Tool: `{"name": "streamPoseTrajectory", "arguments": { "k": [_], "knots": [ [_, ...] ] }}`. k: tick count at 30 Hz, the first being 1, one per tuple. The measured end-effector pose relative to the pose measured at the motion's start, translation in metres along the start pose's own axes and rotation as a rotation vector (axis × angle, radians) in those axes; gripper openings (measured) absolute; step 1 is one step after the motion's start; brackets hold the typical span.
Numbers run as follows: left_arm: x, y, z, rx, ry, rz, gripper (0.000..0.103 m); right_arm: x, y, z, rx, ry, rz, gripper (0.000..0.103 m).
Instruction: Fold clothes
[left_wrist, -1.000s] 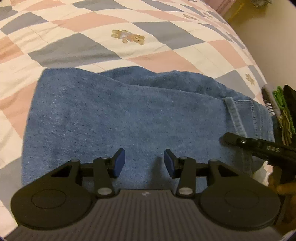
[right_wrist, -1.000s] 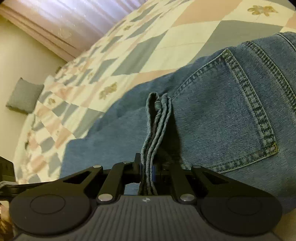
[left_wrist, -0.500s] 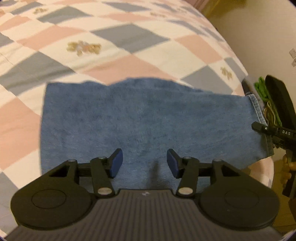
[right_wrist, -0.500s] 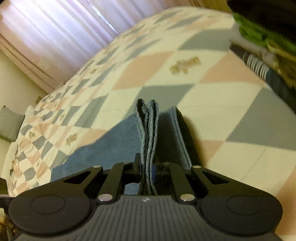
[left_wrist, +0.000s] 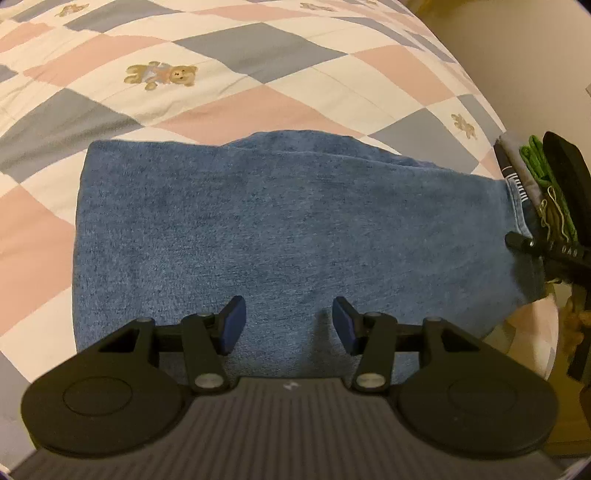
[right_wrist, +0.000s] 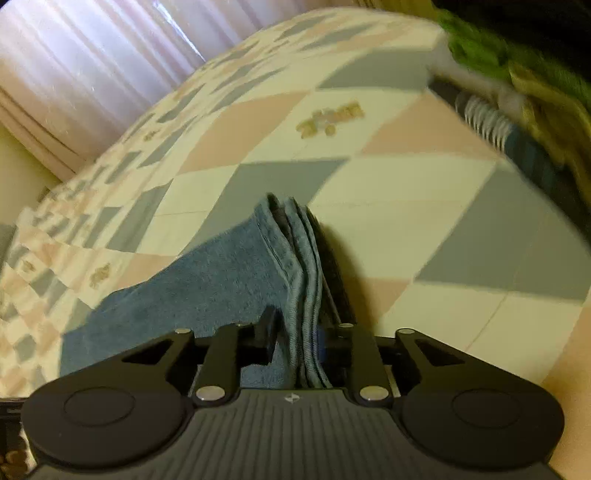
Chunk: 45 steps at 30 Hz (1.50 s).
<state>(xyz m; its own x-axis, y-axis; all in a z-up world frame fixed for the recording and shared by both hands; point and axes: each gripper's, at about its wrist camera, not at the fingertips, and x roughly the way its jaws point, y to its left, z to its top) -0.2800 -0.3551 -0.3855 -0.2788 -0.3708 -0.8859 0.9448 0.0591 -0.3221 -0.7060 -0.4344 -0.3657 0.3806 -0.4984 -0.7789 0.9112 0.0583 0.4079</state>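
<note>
Checked quilt (left_wrist: 295, 62) in pink, grey and cream covers the bed, and on it the jeans (left_wrist: 288, 229) lie as a folded slab, so I judge the folding well along; the right gripper (right_wrist: 299, 350) is clenched on a stacked denim edge, the left gripper (left_wrist: 284, 325) hovers released above the cloth. What remains is probably laying that edge down; the far underside is hidden, and the pile of clothes (right_wrist: 517, 92) beside is blurred.

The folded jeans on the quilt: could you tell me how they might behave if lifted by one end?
The jeans would probably drape and sag, since they already bend softly where the right gripper pinches several stacked layers. Thick denim suggests fair weight, so unsupported folds may slide open.
</note>
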Motion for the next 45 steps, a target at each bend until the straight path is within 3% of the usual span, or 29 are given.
{"name": "streamPoseTrajectory", "arguments": {
  "k": [1,4,5,6,7,8,11,13,16,22,24,26,29,31,34,38,42,45],
  "knots": [
    [-0.001,0.000,0.001,0.005,0.000,0.004,0.046,-0.006,0.009,0.002,-0.029,-0.028,-0.048,0.042],
    [-0.003,0.005,0.007,0.002,-0.001,0.018,0.046,-0.030,0.026,0.001,-0.089,-0.166,-0.167,0.044],
    [-0.004,0.006,0.009,0.002,-0.006,0.023,0.046,-0.034,0.031,0.001,-0.100,-0.215,-0.176,0.041],
    [-0.004,0.007,0.013,0.005,-0.013,0.029,0.046,-0.035,0.033,0.000,-0.109,-0.240,-0.161,0.026],
    [-0.005,0.009,0.016,0.007,-0.022,0.037,0.046,-0.028,0.036,0.001,-0.122,-0.242,-0.146,0.014],
    [-0.005,0.010,0.020,0.007,-0.032,0.043,0.046,-0.021,0.039,0.001,-0.135,-0.244,-0.130,0.012],
    [-0.005,0.016,0.033,0.004,-0.062,0.049,0.044,0.023,0.042,0.004,-0.175,-0.176,-0.171,0.012],
    [-0.001,0.019,0.044,0.020,-0.064,0.062,0.039,0.055,0.037,0.006,-0.159,-0.066,-0.205,0.013],
    [0.000,0.020,0.060,0.055,-0.061,0.070,0.032,0.050,0.039,0.007,-0.122,-0.098,-0.219,0.014],
    [0.008,-0.005,0.080,0.248,-0.036,-0.020,0.032,-0.001,0.065,-0.021,-0.001,-0.250,-0.244,0.022],
    [0.022,-0.019,0.085,0.335,-0.008,-0.062,0.032,0.002,0.074,-0.040,0.028,-0.234,-0.297,0.029],
    [0.043,-0.032,0.090,0.440,0.018,-0.090,0.036,0.024,0.072,-0.054,0.066,-0.151,-0.338,0.031],
    [0.085,-0.036,0.097,0.555,0.087,-0.107,0.040,0.036,0.071,-0.056,0.085,-0.182,-0.370,0.031],
    [0.095,-0.032,0.103,0.578,0.121,-0.147,0.040,0.032,0.079,-0.048,0.106,-0.193,-0.407,0.032],
    [0.074,-0.022,0.105,0.657,0.100,-0.201,0.029,0.003,0.115,-0.064,0.154,-0.272,-0.477,0.035],
    [0.038,0.018,0.106,0.715,0.099,-0.275,0.029,-0.012,0.196,-0.119,0.248,-0.314,-0.482,0.036],
    [0.021,0.059,0.102,0.787,0.100,-0.287,0.029,0.024,0.280,-0.173,0.266,-0.249,-0.445,0.036],
    [0.031,0.076,0.097,0.834,0.102,-0.284,0.027,0.070,0.315,-0.201,0.212,-0.177,-0.428,0.036]
  ]
}}
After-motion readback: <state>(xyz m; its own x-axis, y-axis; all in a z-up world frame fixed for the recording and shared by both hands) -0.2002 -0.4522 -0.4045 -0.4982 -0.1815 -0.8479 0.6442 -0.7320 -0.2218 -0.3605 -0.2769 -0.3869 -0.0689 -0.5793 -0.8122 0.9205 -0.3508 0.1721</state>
